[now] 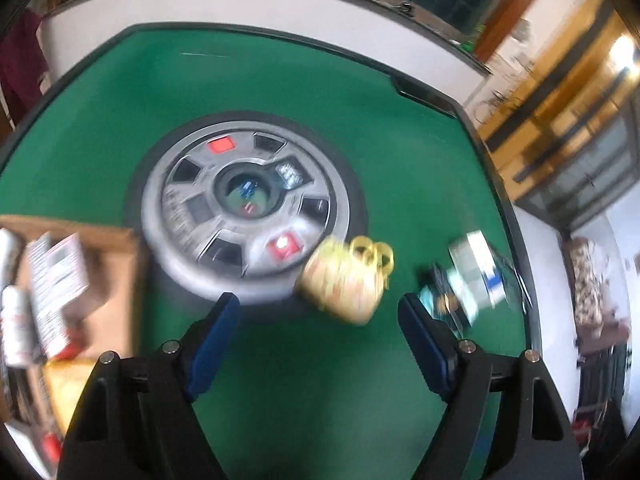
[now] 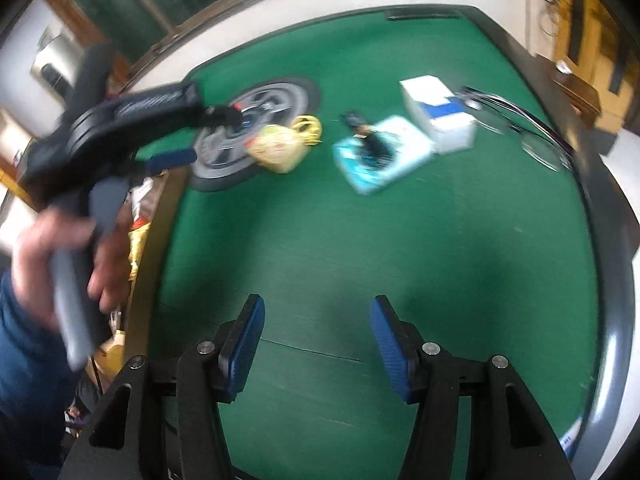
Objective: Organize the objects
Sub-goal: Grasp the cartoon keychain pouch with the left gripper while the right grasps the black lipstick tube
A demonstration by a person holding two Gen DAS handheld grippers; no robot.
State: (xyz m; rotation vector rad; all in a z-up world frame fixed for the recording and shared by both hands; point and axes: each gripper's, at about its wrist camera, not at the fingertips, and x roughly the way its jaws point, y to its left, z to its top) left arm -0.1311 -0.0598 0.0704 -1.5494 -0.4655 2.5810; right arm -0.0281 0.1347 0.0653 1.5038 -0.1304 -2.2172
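We hold both claws, left point(image 1: 318, 308) and right point(image 2: 318, 312), open and empty over the green desk point(image 2: 360, 240). The yellow bag point(image 1: 344, 280) lies at the left claw's one o'clock; the cardboard box point(image 1: 108, 280) at nine holds blurred packets.

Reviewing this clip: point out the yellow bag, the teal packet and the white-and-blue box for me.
yellow bag point(image 2: 278, 148): right wrist view, middle of its body.
teal packet point(image 2: 384, 154): right wrist view, its top face.
white-and-blue box point(image 2: 438, 110): right wrist view, its top face.
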